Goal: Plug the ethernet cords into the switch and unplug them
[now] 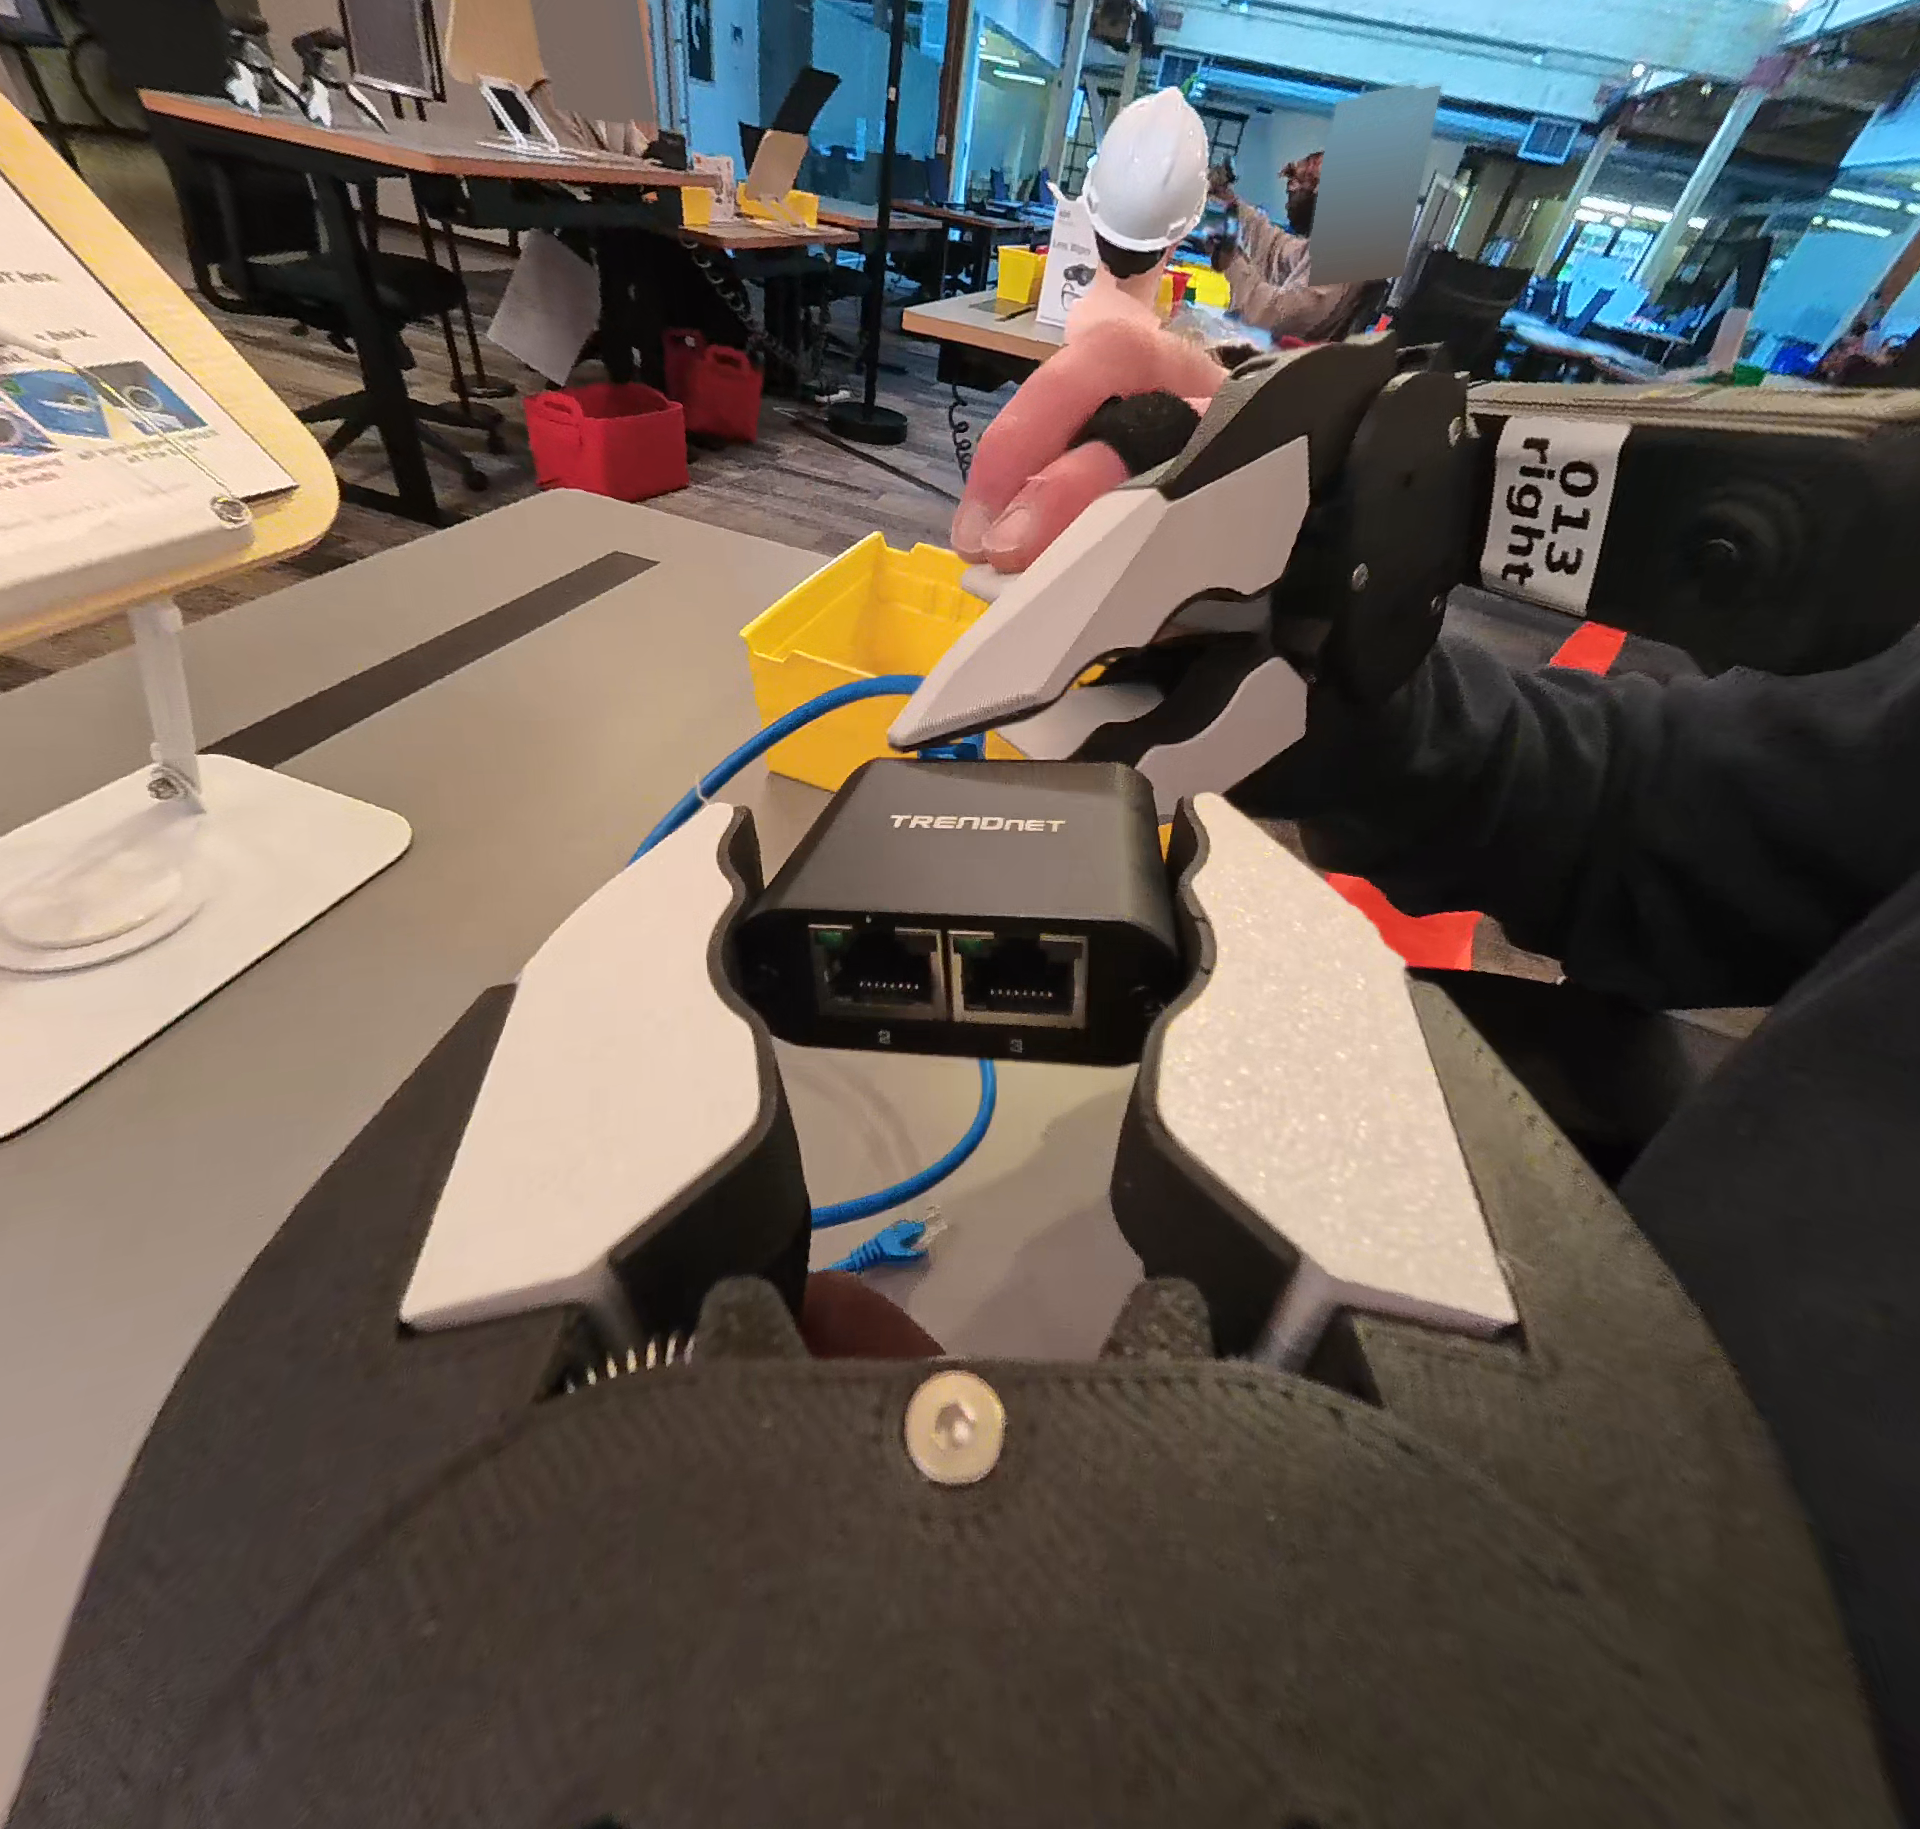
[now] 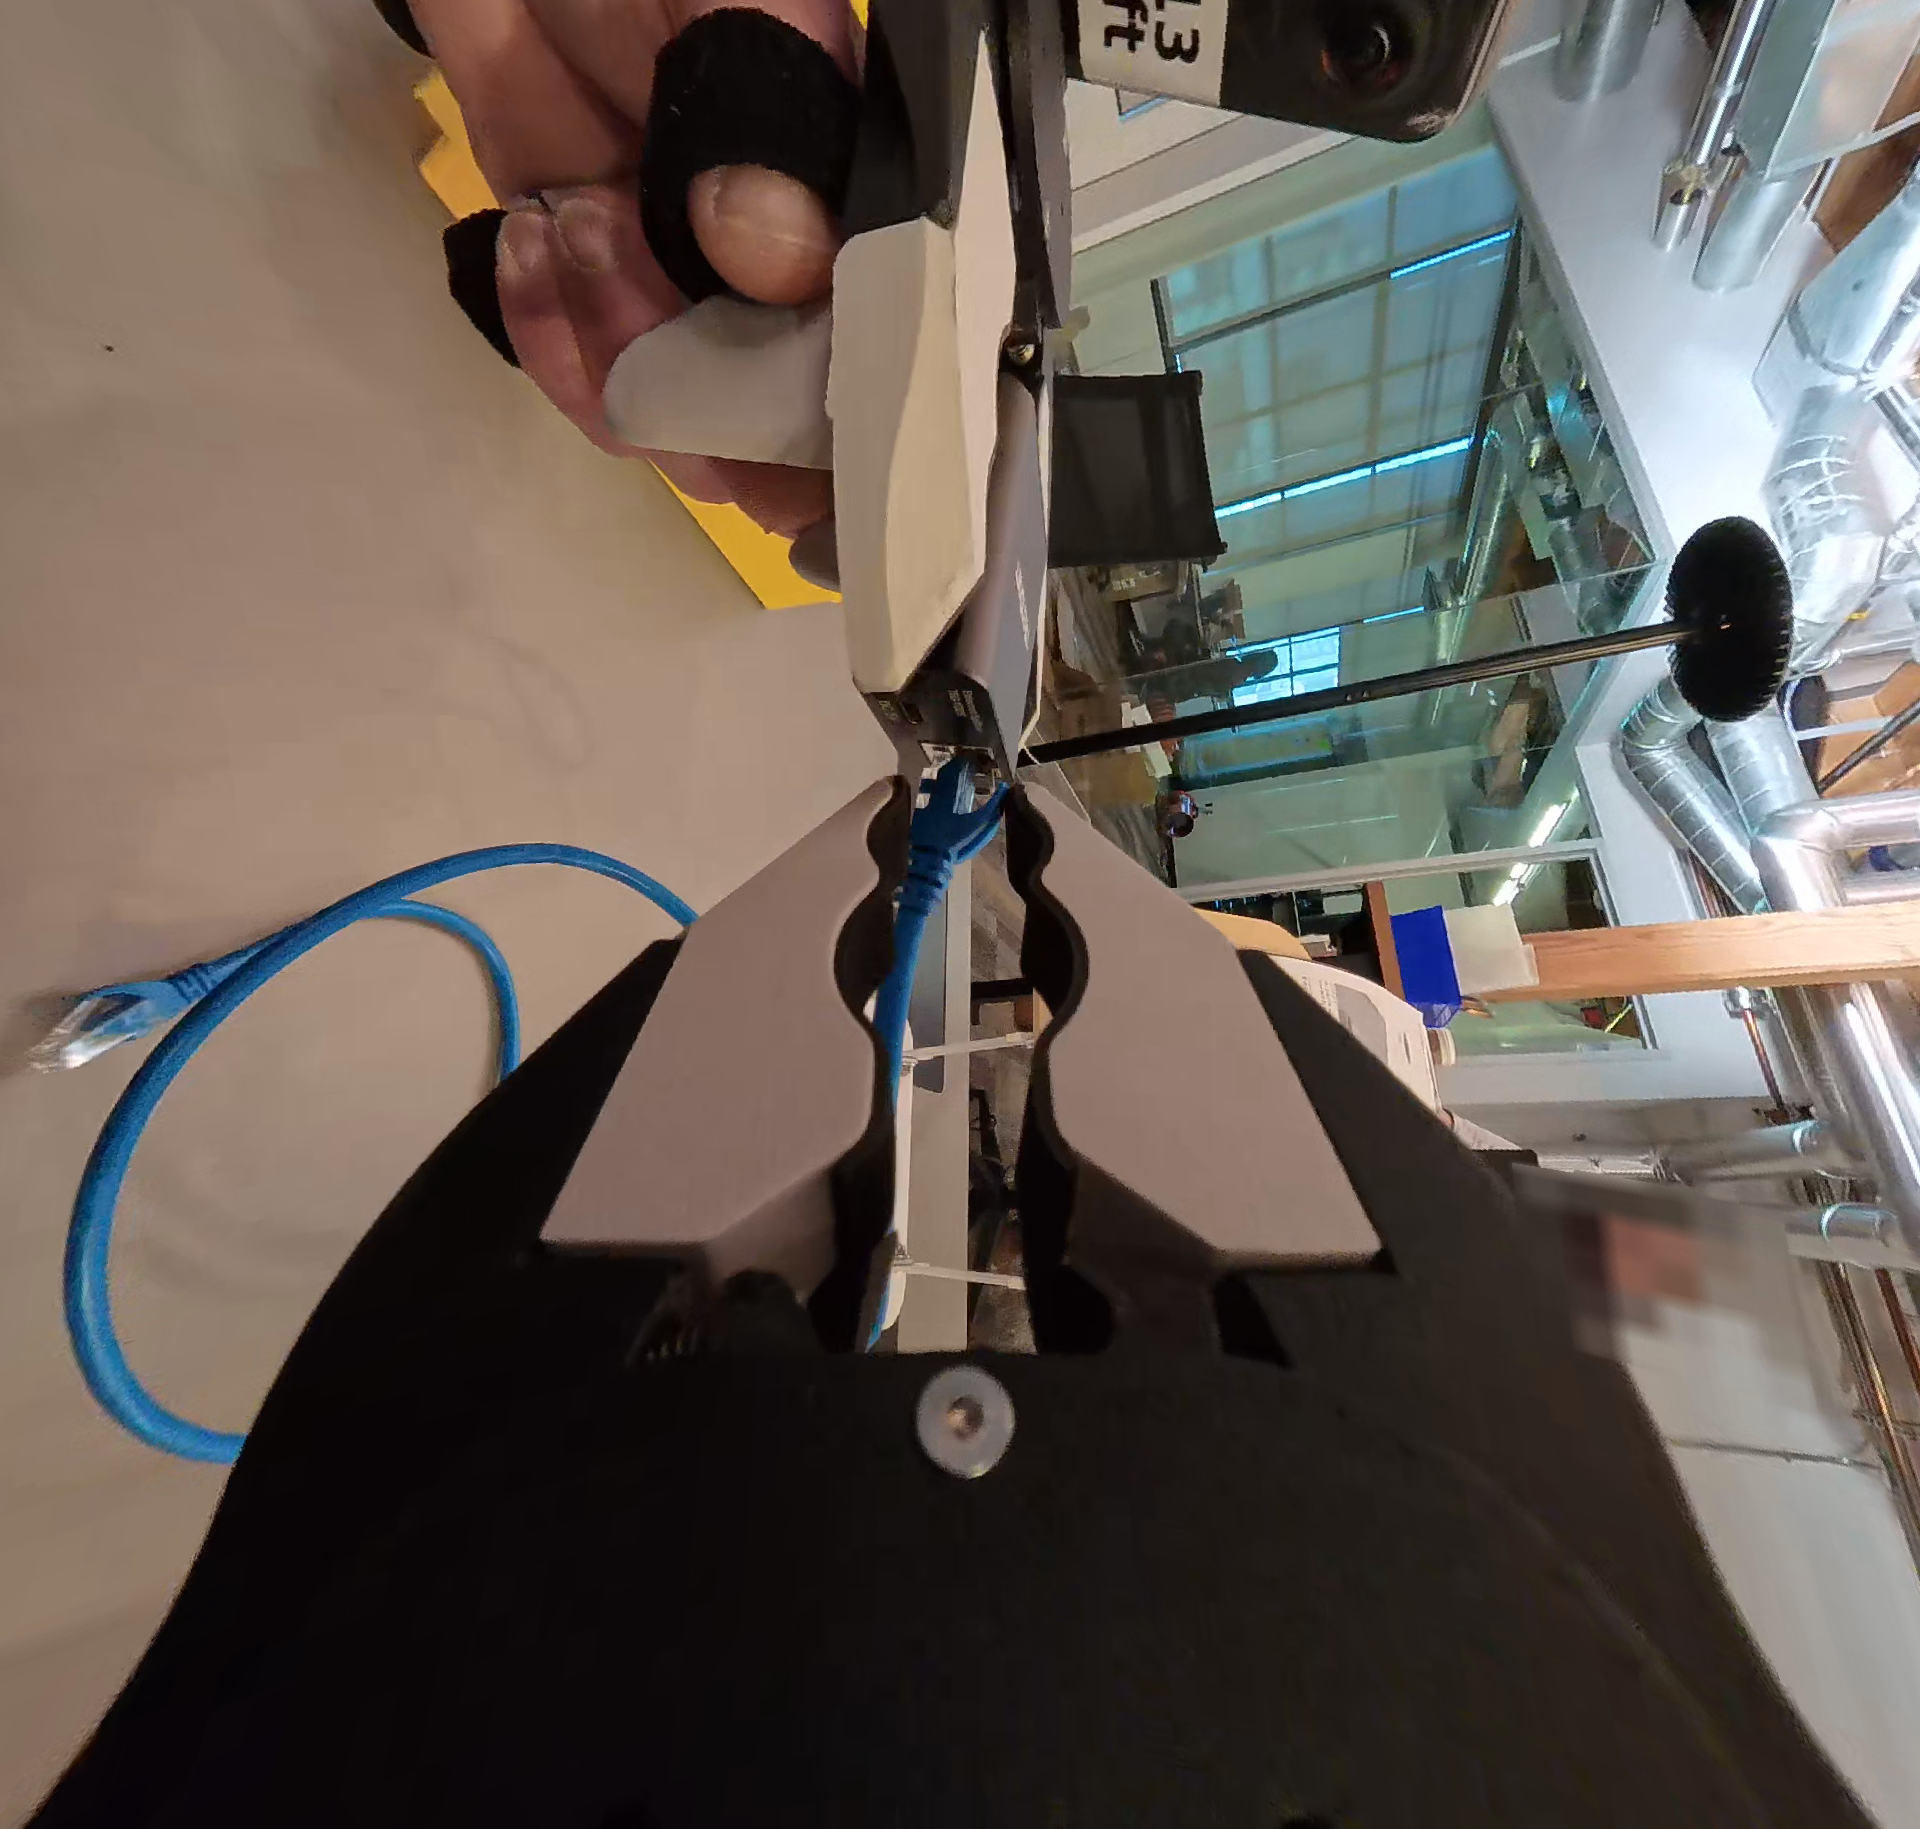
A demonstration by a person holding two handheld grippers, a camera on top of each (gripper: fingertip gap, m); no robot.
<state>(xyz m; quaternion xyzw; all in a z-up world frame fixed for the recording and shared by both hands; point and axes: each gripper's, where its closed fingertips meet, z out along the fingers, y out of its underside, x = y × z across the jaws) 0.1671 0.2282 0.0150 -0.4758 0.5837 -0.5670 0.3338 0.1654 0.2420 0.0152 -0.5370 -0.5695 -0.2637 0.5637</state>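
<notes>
**Switch held up, plug at its back**

The left gripper (image 1: 961,932) clamps a black switch (image 1: 961,906) above the table (image 1: 499,699), two empty ports facing the camera. Behind it, the right gripper (image 2: 956,792) pinches a blue cord's (image 2: 312,906) plug (image 2: 951,813) at the switch's far side. A yellow bin (image 1: 831,657) stands beyond.
</notes>
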